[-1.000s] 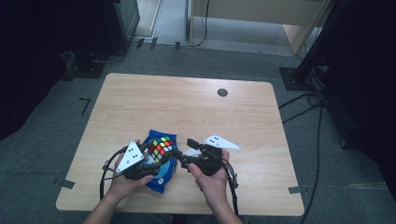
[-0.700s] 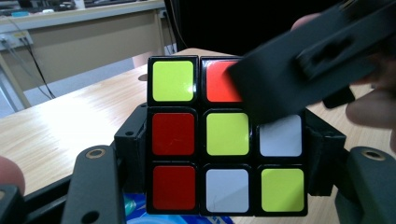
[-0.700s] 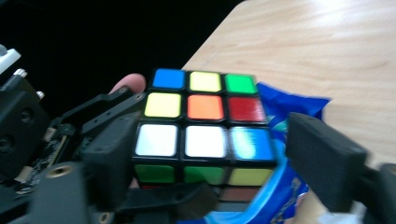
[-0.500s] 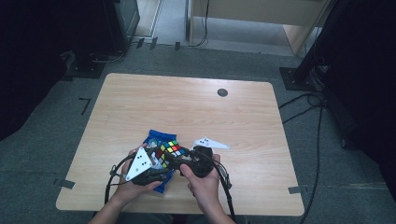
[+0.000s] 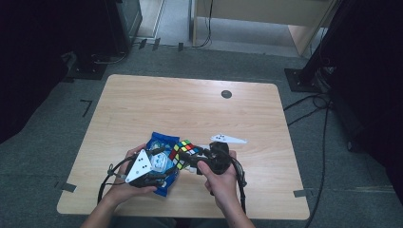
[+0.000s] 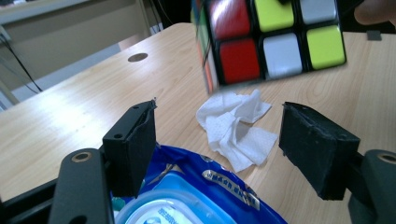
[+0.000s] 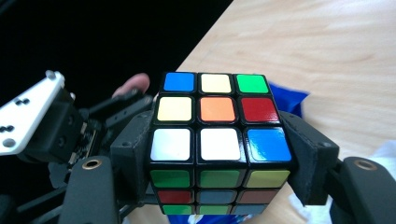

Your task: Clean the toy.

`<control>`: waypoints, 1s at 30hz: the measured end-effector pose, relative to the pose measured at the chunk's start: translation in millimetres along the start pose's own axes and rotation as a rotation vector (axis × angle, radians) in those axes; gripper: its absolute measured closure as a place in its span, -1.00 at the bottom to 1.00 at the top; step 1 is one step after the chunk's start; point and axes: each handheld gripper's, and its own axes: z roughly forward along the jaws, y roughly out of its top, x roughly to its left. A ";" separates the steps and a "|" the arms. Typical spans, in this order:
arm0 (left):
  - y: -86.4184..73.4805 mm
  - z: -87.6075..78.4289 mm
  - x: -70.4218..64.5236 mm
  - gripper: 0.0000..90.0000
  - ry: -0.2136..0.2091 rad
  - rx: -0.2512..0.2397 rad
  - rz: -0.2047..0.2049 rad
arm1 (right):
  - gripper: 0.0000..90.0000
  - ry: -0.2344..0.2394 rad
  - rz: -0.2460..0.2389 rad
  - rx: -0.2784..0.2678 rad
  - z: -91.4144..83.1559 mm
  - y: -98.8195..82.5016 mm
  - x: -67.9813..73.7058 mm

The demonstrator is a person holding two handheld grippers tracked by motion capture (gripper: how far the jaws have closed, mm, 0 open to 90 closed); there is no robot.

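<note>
Your table [image 5: 190, 109] is a pale wood-grain top with rounded corners and a small dark round cap [image 5: 226, 94] near its far edge. It stands on grey carpet, with black stands and loose cables in the dim room around it.

At the left, your left tongs [image 5: 164, 170] hover over a glossy blue wipes pack [image 5: 159, 142] with a light plastic lid. Their jaws have just been opening and stand wide apart with nothing between the pads. The left gripper view looks along those blocky black jaws [image 6: 224, 144] to a crumpled white tissue [image 6: 236, 128], soft and creased, lying on the wood just beyond the wipes pack [image 6: 210, 186].

To the right, your right tongs [image 5: 183, 159] have just been closing and clamp the puzzle cube [image 5: 183, 153], lifted above the table beside the pack. The right gripper view shows the pads [image 7: 135, 149] pressed on two opposite sides of the cube [image 7: 217, 140], its shiny square stickers scrambled in blue, yellow, green, orange, red and white. From the left gripper view the cube [image 6: 271, 39] hangs overhead, red, white and yellow-green faces showing.
</note>
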 end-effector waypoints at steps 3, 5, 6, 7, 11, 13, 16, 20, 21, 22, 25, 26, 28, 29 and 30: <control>1.1 0.5 -3.3 -0.46 0.015 0.014 0.042 | -0.23 0.001 -0.016 0.028 6.7 -2.9 4.4; 1.2 -0.5 -3.4 -0.47 0.021 0.016 0.047 | -0.23 0.004 -0.017 0.030 8.0 -3.3 3.9; 1.4 -0.7 -3.3 -0.48 0.021 0.017 0.048 | -0.23 0.014 -0.007 0.031 8.5 -3.5 2.6; 1.6 -0.6 -3.8 -0.49 0.022 0.018 0.052 | -0.23 0.018 0.004 0.031 8.9 -3.7 1.9; 4.2 0.2 -9.1 -0.55 0.004 -0.001 0.064 | -0.24 0.032 0.011 0.053 12.6 -5.0 1.7; 6.0 0.9 -11.7 -0.56 0.000 -0.005 0.069 | -0.24 0.033 0.009 0.068 14.7 -6.0 2.4; 6.9 2.1 -14.5 -0.56 -0.005 -0.005 0.075 | -0.24 0.026 0.006 0.085 17.2 -7.3 2.7; 6.2 3.2 -16.8 -0.48 -0.015 -0.008 0.081 | -0.24 0.015 0.010 0.098 17.5 -7.7 2.2; 6.1 3.4 -17.8 -0.45 -0.012 -0.005 0.090 | -0.24 0.013 0.013 0.100 17.4 -7.5 2.2; 5.9 4.3 -19.4 -0.45 -0.004 -0.002 0.099 | -0.24 0.010 0.013 0.101 17.5 -7.3 2.3; 4.4 6.9 -23.6 -0.45 0.018 0.016 0.135 | -0.24 0.033 0.018 0.120 19.8 -7.8 2.2; 4.1 6.8 -24.3 -0.44 0.018 0.014 0.144 | -0.24 0.034 0.013 0.129 21.0 -8.3 3.2; 4.1 5.2 -25.3 -0.40 0.012 0.000 0.150 | -0.24 0.037 0.013 0.135 22.4 -8.6 4.2; 4.6 4.0 -25.1 -0.35 0.003 -0.010 0.148 | -0.24 0.043 0.016 0.135 22.8 -8.5 3.8; 4.9 3.7 -25.6 -0.25 0.012 -0.015 0.150 | -0.24 0.045 0.020 0.134 22.8 -8.2 3.3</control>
